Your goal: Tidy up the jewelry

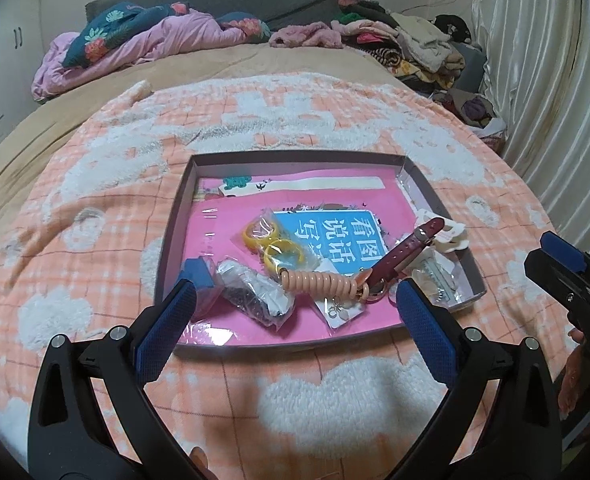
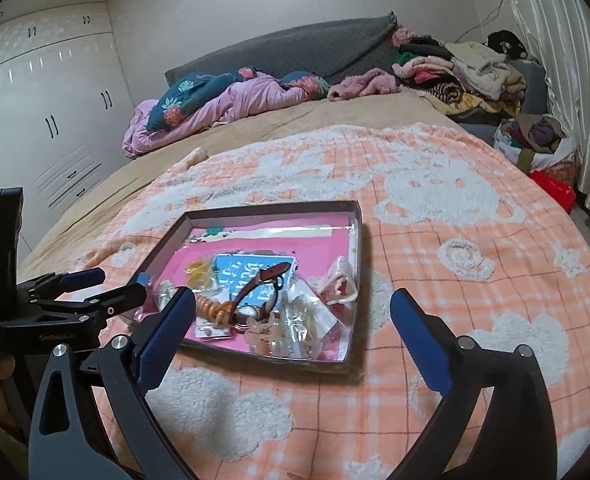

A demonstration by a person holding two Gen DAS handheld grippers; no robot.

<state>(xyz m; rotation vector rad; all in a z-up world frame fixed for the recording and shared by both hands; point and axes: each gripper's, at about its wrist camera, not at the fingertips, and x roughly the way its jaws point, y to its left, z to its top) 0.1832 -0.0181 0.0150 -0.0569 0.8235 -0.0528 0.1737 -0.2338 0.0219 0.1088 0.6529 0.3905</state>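
- Both grippers are nearest the lens: the left gripper [image 1: 295,304] has its jaws spread wide and empty just over the near edge of the box lid tray [image 1: 295,347]; the right gripper [image 2: 293,320] is equally wide and empty, off the tray's near right corner.
- Jewelry lies heaped toward the tray's near edge: a maroon watch [image 1: 403,254], a peach coil keychain [image 1: 319,280], yellow rings in a bag [image 1: 273,242] and a bagged dark chain [image 1: 251,296].
- Sorting looks barely begun (everything overlaps, nothing is held), so nearly all of it seems left.
- Coil and bagged chain sit between the left fingers' line of reach.
- Around the tray spreads the peach blanket [image 1: 255,392].
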